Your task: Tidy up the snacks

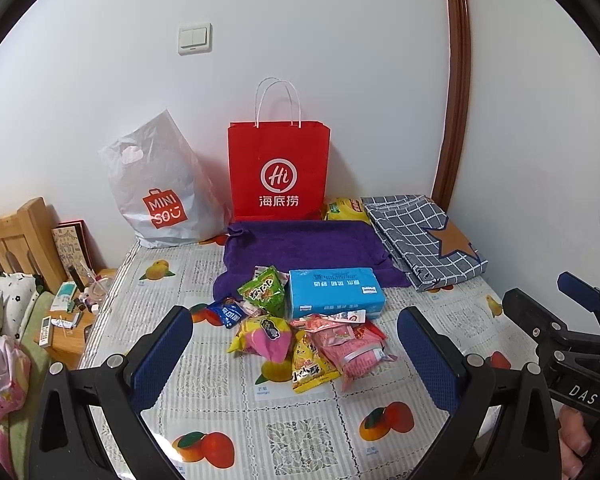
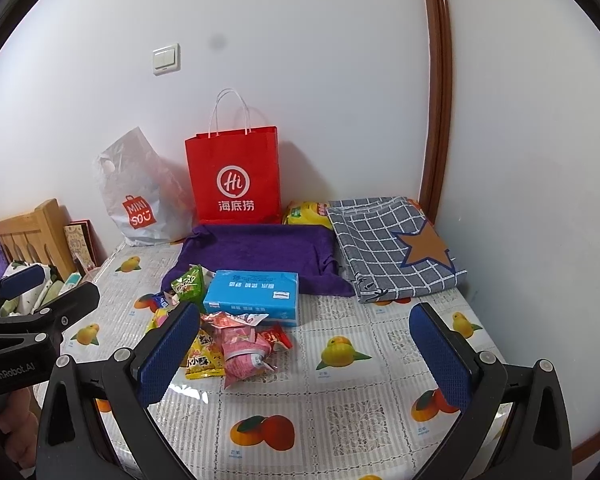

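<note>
A pile of snack packets (image 1: pixel 300 340) lies on the fruit-print tablecloth (image 1: pixel 300 436), in front of a blue tissue pack (image 1: pixel 334 292). The pile holds a green packet (image 1: pixel 262 290), a pink and yellow packet (image 1: pixel 266 338), a yellow packet (image 1: pixel 310 366) and a pink packet (image 1: pixel 354 350). It also shows in the right wrist view (image 2: pixel 228 344). My left gripper (image 1: pixel 296 350) is open and empty, held above the table short of the pile. My right gripper (image 2: pixel 306 344) is open and empty, with the pile by its left finger (image 2: pixel 168 354). A red paper bag (image 1: pixel 278 170) stands at the wall.
A white MINISO plastic bag (image 1: pixel 160 192) leans left of the red bag. A purple towel (image 1: pixel 304 252) and a folded grey checked cloth (image 1: pixel 420 236) lie behind the pile. A yellow packet (image 1: pixel 346 210) sits by the wall. A wooden headboard (image 1: pixel 16 240) and cluttered nightstand (image 1: pixel 68 320) are left.
</note>
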### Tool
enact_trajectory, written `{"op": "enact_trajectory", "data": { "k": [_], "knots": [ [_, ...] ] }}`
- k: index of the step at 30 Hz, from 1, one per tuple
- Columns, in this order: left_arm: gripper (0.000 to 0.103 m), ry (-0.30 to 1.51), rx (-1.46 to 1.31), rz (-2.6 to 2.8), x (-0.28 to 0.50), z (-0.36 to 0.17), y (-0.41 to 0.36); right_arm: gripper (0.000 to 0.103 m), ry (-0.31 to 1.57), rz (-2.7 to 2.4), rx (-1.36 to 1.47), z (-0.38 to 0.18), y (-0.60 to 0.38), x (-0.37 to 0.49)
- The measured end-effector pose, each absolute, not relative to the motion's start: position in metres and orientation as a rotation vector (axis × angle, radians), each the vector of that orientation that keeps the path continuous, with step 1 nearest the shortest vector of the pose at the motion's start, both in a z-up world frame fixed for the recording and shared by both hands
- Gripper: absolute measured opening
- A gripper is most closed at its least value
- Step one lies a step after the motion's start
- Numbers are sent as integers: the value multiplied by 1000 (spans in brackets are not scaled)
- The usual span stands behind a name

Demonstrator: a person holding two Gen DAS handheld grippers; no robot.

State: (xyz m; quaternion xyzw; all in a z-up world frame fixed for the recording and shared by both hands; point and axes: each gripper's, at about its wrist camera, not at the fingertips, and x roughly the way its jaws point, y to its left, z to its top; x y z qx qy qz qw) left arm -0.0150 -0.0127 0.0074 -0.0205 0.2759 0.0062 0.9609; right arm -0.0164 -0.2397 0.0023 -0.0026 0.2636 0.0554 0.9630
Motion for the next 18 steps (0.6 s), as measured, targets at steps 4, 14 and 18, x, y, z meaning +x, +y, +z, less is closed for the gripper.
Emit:
{"op": "enact_trajectory", "data": {
  "k": [4, 14, 18],
  "knots": [
    [103, 560, -41, 10, -15, 7, -13, 103, 534, 111, 0, 3, -241, -18],
    [103, 551, -47, 4, -17, 6, -14, 103, 523, 119, -6, 1, -241, -18],
    [103, 562, -46, 4, -14, 3, -14, 103, 511, 124, -8, 1, -241, -17]
  ]
}}
